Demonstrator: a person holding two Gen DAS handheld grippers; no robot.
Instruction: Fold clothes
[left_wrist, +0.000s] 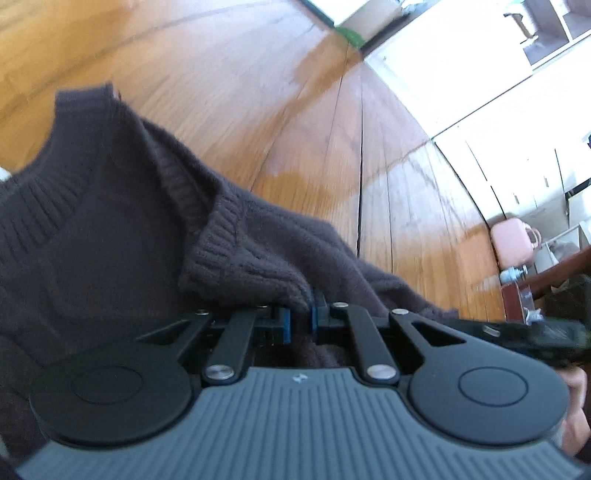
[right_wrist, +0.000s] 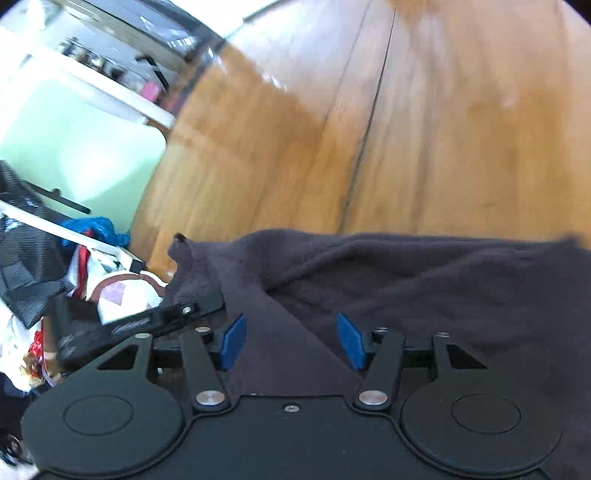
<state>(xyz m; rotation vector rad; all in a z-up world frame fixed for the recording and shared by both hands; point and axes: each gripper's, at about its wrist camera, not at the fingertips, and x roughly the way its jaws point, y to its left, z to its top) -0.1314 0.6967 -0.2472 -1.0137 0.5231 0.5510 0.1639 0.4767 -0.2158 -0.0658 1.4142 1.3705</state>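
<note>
One dark sweater (left_wrist: 110, 221) lies on the wooden floor (left_wrist: 229, 92), collar pointing away from you, body crumpled so its long axis is unclear. Your left gripper (left_wrist: 300, 317) is pinched on a ribbed fold; your right gripper (right_wrist: 291, 339) hangs open over the cloth.

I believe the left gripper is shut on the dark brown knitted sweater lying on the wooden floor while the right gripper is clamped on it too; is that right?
Not quite: the right gripper is open, its blue pads apart over the dark brown knitted sweater, as the right wrist view shows. The left gripper is indeed shut on the sweater on the wooden floor.
</note>
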